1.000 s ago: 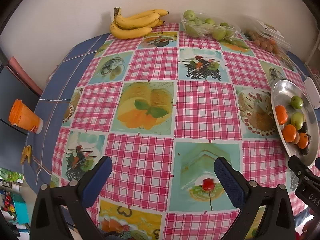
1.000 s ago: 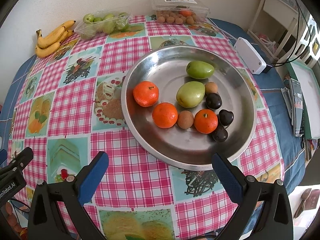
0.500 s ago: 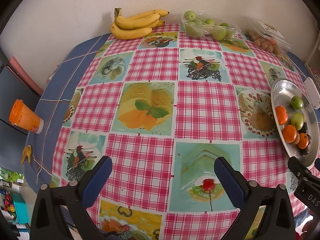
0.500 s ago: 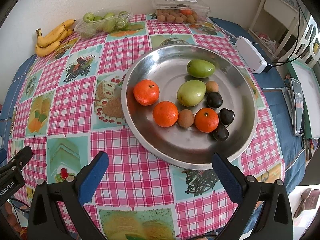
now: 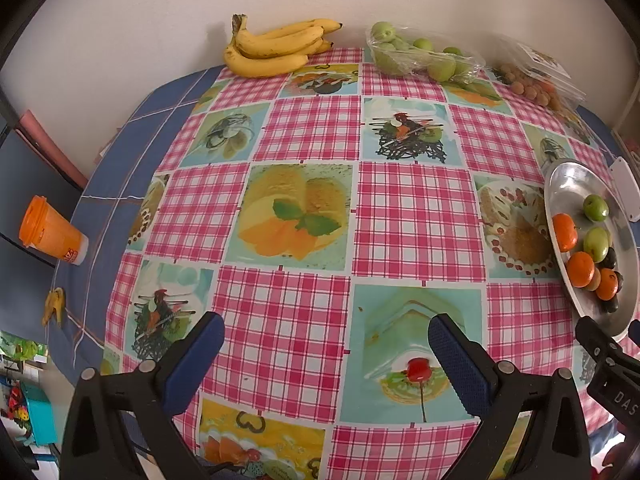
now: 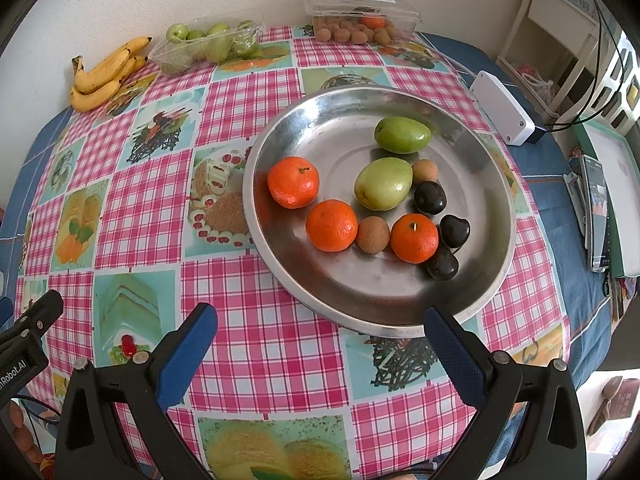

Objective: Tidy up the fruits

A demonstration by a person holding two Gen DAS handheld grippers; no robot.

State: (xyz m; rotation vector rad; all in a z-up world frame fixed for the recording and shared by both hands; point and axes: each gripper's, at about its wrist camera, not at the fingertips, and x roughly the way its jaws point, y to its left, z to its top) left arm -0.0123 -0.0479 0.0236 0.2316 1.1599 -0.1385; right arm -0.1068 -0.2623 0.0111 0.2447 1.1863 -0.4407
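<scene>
A round steel tray [image 6: 320, 128] lies on the checked tablecloth and holds three oranges [image 6: 293, 182], two green fruits [image 6: 383, 183], small brown fruits [image 6: 373, 235] and dark plums [image 6: 429, 198]. My right gripper [image 6: 318, 328] is open and empty, just short of the tray's near rim. My left gripper [image 5: 326, 338] is open and empty above the cloth's near middle; the tray [image 5: 568, 178] sits at its far right. Bananas [image 5: 276, 46], a clear tray of green fruits [image 5: 420, 56] and a clear box of brown fruits [image 5: 532, 80] line the far edge.
A white box with a cable [image 6: 502, 108] lies right of the tray. A phone [image 6: 598, 212] and a white board [image 6: 622, 184] lie at the right edge. An orange cup [image 5: 50, 232] stands off the table to the left. The wall runs behind the table.
Both grippers have stayed open. The right wrist view has shifted very slightly, with the tray a touch lower in the frame. Nothing on the table has moved.
</scene>
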